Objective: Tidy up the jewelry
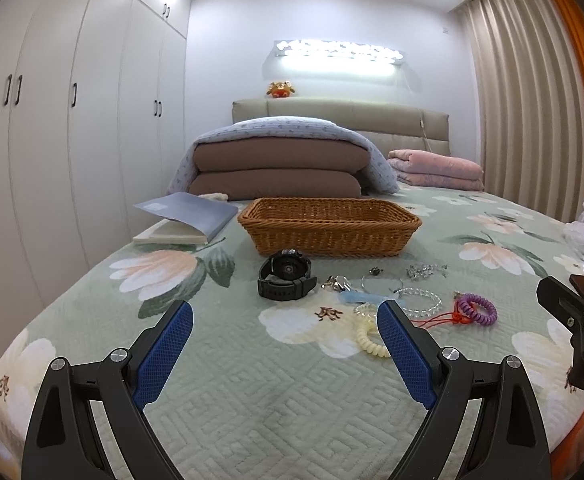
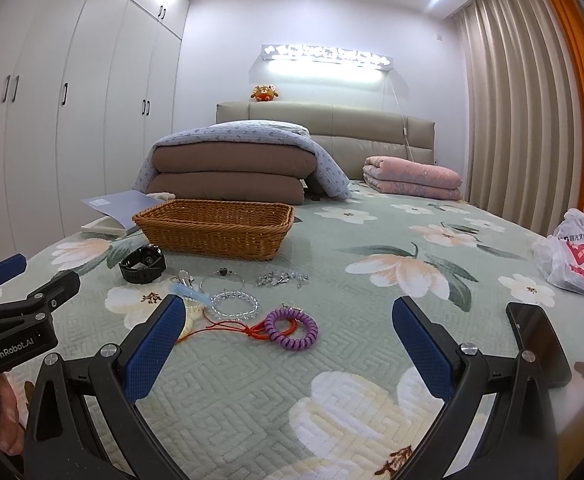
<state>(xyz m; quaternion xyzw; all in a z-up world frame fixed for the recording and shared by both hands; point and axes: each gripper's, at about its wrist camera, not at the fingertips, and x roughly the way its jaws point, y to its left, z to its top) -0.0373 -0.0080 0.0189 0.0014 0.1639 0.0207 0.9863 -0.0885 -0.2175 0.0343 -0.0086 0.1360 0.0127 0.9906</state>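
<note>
A wicker basket [image 1: 329,227] [image 2: 215,227] stands on the floral bedspread. In front of it lie a black watch [image 1: 285,275] [image 2: 143,265], a clear bead bracelet [image 1: 422,302] [image 2: 235,304], a purple coil band [image 1: 476,309] [image 2: 291,329] on a red cord [image 2: 227,326], a cream coil band [image 1: 366,334], a thin bangle [image 2: 223,278], a silver chain [image 1: 426,270] [image 2: 281,278] and a blue clip [image 1: 362,299]. My left gripper [image 1: 285,320] is open and empty, hovering before the watch. My right gripper [image 2: 287,320] is open and empty, hovering just before the purple band.
An open book [image 1: 187,216] lies left of the basket. Folded quilts [image 1: 279,160] and a pink blanket [image 2: 412,178] are at the bed head. A plastic bag [image 2: 580,256] and a black phone [image 2: 538,342] lie at the right edge. Wardrobes stand left, curtains right.
</note>
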